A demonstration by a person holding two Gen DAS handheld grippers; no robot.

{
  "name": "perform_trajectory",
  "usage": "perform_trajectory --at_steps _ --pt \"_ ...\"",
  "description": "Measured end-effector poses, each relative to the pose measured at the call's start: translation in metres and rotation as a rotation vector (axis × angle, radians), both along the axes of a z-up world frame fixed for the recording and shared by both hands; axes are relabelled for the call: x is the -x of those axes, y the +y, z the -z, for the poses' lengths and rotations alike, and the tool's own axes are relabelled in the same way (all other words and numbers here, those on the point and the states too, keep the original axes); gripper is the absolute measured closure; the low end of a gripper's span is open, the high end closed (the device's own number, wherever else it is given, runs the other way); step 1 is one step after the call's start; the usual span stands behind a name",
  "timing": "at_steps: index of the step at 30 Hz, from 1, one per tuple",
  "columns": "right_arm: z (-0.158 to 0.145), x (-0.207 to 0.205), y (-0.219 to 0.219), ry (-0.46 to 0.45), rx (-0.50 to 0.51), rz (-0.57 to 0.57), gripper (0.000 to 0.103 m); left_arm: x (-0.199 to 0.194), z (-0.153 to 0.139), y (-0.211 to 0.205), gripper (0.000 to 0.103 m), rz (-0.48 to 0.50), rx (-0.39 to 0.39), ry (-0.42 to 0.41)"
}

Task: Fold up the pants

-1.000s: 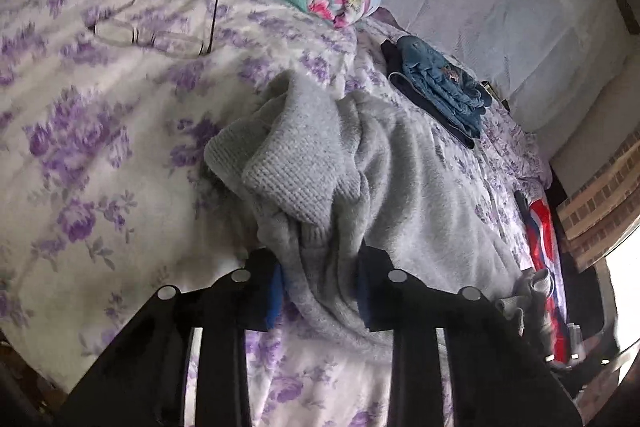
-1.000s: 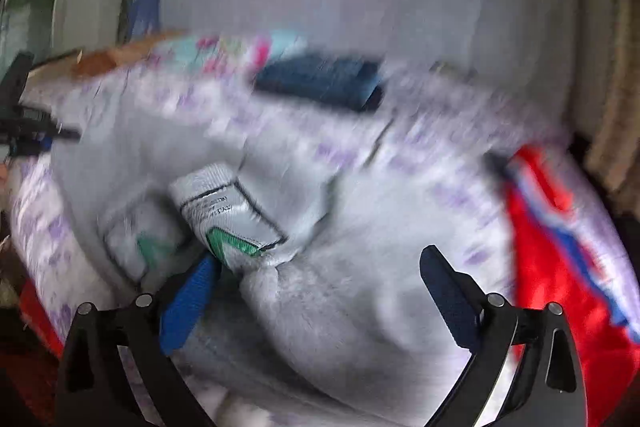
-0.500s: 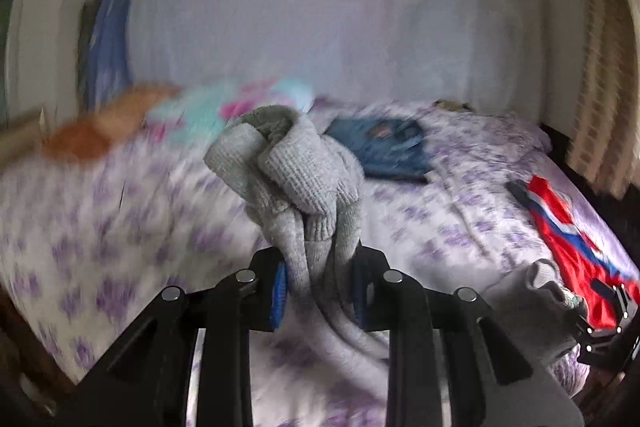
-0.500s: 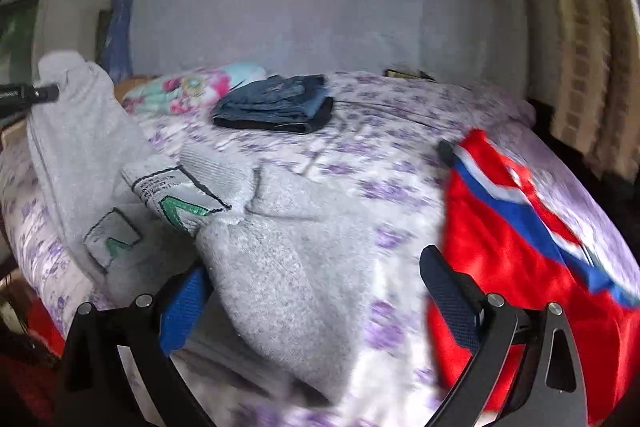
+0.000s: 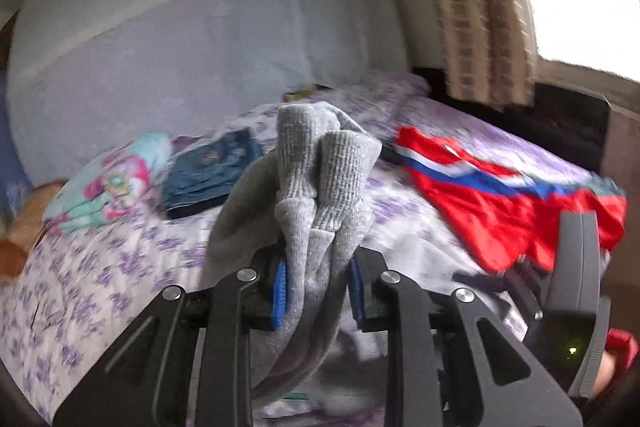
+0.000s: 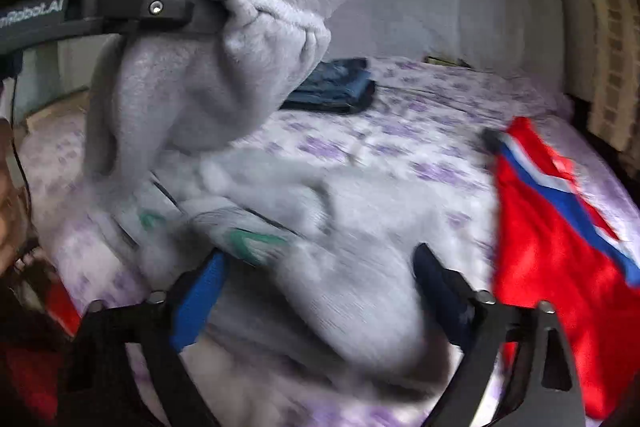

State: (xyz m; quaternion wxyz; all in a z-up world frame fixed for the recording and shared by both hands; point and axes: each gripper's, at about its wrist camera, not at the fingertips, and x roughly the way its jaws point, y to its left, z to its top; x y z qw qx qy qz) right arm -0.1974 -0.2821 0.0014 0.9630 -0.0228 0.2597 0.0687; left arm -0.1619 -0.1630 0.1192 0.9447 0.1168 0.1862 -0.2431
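Observation:
The grey sweatpants (image 5: 320,179) hang bunched from my left gripper (image 5: 316,291), which is shut on their ribbed cuffs and holds them above the bed. In the right wrist view that left gripper (image 6: 200,15) is at the upper left, with the cloth (image 6: 208,87) draping down from it. The rest of the pants, with a green printed patch (image 6: 248,239), lies on the sheet. My right gripper (image 6: 320,263) straddles that lying part. Its jaws are closing with grey cloth between them, and the pads stand off the cloth.
The bed (image 5: 100,267) has a purple-flowered sheet. A red garment with blue and white stripes (image 6: 560,227) lies to the right. Folded jeans (image 6: 336,87) and a folded floral blanket (image 5: 112,179) sit near the back wall. A curtained window (image 5: 480,7) is at the right.
My left gripper has risen and swung right with the cuffs, rolling toward level, so the pants now hang off the bed. The right gripper has shifted over the lying cloth and narrowed slightly.

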Motion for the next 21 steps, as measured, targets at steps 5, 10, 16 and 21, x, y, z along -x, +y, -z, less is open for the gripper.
perform_trajectory --at_steps 5,10,16,21 --pt "0.024 -0.027 0.033 0.155 0.106 -0.107 0.003 -0.003 -0.013 0.022 0.08 -0.029 0.041 0.004" --pt "-0.006 0.006 -0.001 0.062 -0.135 -0.183 0.003 0.01 -0.004 0.003 0.08 0.028 -0.001 -0.015" --pt "-0.014 0.059 -0.083 -0.037 -0.232 0.031 0.003 0.029 0.001 -0.017 0.08 0.065 -0.064 -0.078" --pt "0.012 0.069 -0.153 -0.016 -0.455 0.292 0.003 0.043 0.044 -0.081 0.078 0.159 -0.286 -0.088"
